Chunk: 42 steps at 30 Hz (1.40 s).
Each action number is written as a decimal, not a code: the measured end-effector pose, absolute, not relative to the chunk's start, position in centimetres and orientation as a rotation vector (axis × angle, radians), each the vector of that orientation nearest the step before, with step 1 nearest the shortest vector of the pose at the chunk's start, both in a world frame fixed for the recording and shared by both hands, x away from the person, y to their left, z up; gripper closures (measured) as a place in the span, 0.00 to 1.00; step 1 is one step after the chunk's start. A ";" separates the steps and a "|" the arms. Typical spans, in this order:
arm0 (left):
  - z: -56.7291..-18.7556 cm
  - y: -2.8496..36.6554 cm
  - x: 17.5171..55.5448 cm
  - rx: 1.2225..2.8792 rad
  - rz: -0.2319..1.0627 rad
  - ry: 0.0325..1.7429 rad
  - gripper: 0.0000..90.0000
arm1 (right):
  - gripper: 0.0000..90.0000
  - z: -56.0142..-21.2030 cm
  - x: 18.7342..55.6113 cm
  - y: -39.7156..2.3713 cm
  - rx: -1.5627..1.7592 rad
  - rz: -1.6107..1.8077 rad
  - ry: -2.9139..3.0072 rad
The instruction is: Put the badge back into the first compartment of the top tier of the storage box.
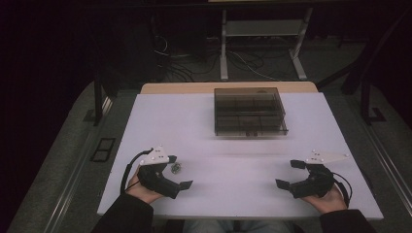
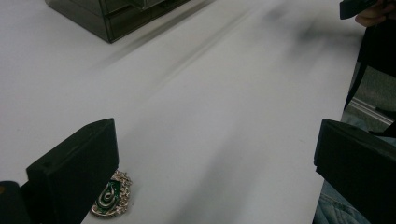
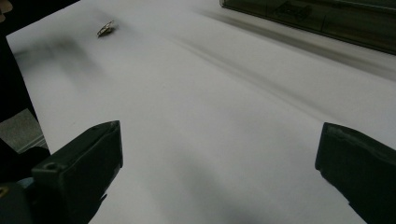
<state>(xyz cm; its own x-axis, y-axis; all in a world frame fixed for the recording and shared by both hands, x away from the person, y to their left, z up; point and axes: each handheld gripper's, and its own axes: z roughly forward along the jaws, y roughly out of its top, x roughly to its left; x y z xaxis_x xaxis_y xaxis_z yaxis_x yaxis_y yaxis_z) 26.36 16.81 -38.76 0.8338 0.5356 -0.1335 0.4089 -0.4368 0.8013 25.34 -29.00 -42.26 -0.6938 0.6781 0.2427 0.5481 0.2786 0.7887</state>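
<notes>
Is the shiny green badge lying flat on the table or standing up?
Lying flat. The badge rests face up on the white table, beside the left gripper, whose open fingers do not hold it.

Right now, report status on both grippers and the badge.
Left gripper open, empty. Right gripper open, empty. Green badge flat on the table beside left jaw. Path to the compartment box unobstructed.

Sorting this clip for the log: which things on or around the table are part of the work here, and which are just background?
In the work:
small green and silver crest badge, beside the open left gripper
open right gripper
smoky transparent plastic compartment box, probably

Lying about:
white table as the work surface
cables on the floor
grey metal stand beyond the table
</notes>
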 end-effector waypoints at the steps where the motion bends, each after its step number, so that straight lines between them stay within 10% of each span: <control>1: -38.7 16.8 26.4 2.092 0.173 0.690 0.00 | 0.01 -42.3 25.3 -29.0 1.158 1.387 2.396; 42: -38.6 16.4 31.0 2.169 0.162 0.754 0.00 | 0.01 -42.3 25.3 -28.9 1.157 1.372 2.405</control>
